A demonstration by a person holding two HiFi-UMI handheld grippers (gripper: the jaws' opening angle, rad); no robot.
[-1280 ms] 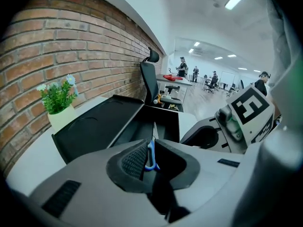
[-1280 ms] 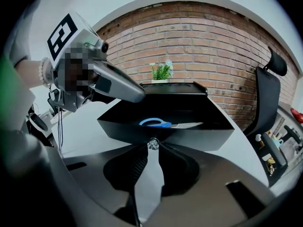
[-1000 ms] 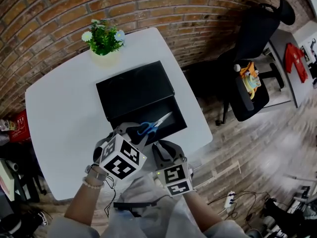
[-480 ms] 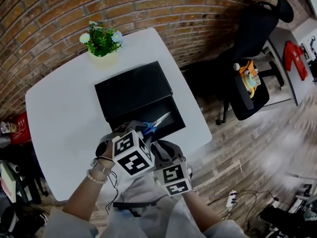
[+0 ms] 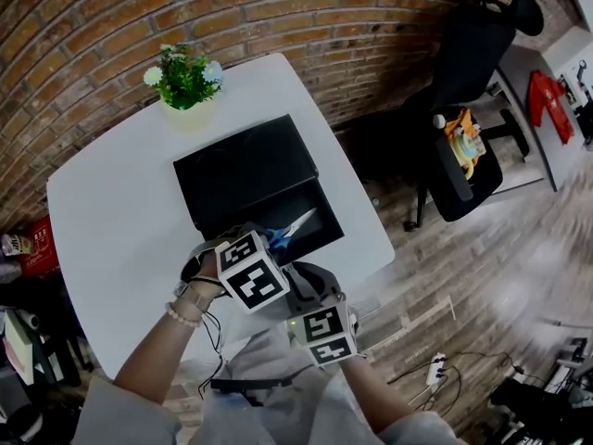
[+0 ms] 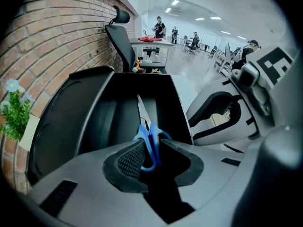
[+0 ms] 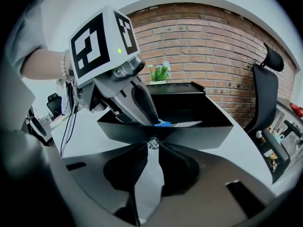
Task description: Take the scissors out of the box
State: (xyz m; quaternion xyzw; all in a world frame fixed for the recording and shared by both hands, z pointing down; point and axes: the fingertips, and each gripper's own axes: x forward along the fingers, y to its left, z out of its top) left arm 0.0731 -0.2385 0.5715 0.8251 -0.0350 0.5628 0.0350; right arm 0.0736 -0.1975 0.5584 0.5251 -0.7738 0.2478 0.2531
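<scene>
A black box point(image 5: 246, 163) lies on the white table point(image 5: 111, 211) with its drawer point(image 5: 326, 234) pulled out toward me. Inside the drawer lie scissors point(image 5: 296, 223) with blue handles point(image 6: 149, 143) and blades pointing away. My left gripper point(image 5: 267, 240) reaches into the drawer, and its pads point(image 6: 131, 159) press on the blue handles from both sides. My right gripper point(image 7: 152, 146) sits at the drawer's front, shut on a small clear knob point(image 7: 152, 143). In the right gripper view the left gripper point(image 7: 142, 103) slants down over the drawer wall beside a bit of blue handle point(image 7: 163, 123).
A potted plant point(image 5: 185, 80) stands at the table's far edge behind the box. A black office chair point(image 5: 473, 128) carrying a toy stands to the right on the wooden floor. The table's near edge runs just under my grippers. A brick wall point(image 5: 278, 7) is behind.
My left gripper has moved right and forward into the drawer, and its jaws now pinch the scissors' blue handles. The right gripper has stayed at the drawer front.
</scene>
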